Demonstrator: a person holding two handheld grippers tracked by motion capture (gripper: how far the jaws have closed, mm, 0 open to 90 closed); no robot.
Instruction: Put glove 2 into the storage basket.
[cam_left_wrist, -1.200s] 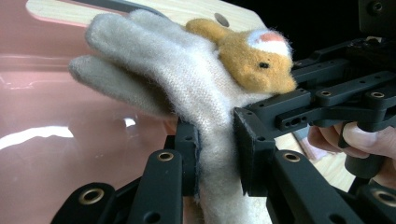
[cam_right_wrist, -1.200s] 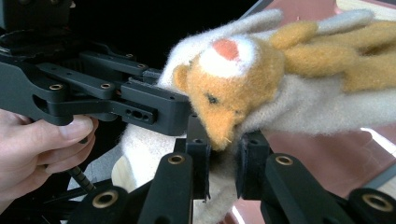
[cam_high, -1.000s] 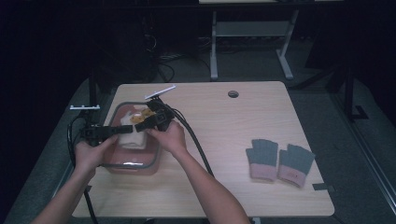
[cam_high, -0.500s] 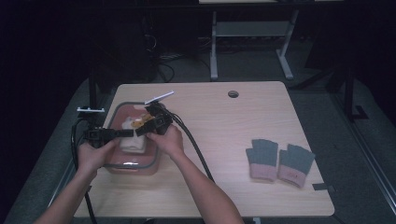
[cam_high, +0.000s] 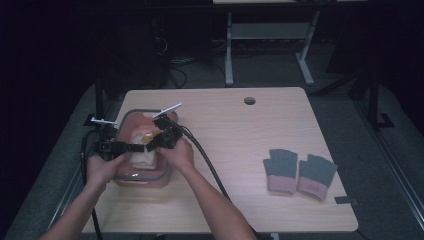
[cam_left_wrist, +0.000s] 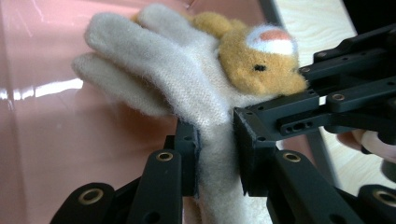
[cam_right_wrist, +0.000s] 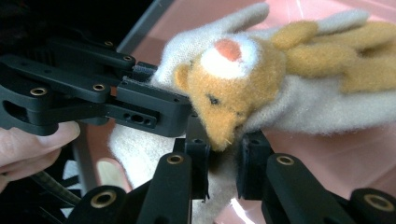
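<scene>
Currently held: cream glove (cam_left_wrist: 187, 88) with a bear face, over the pink box (cam_high: 127, 176).
Left gripper (cam_left_wrist: 215, 156): pinching its cuff.
Right gripper (cam_right_wrist: 223, 161): also clamped on it.
Risk: thin pinches may slip, or opposing pulls stretch the knit.

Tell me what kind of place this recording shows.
Probably a lab or workshop set up for recording: a plain wooden desk with a cable hole, another desk's metal frame behind, loose cables on a dark floor.
</scene>
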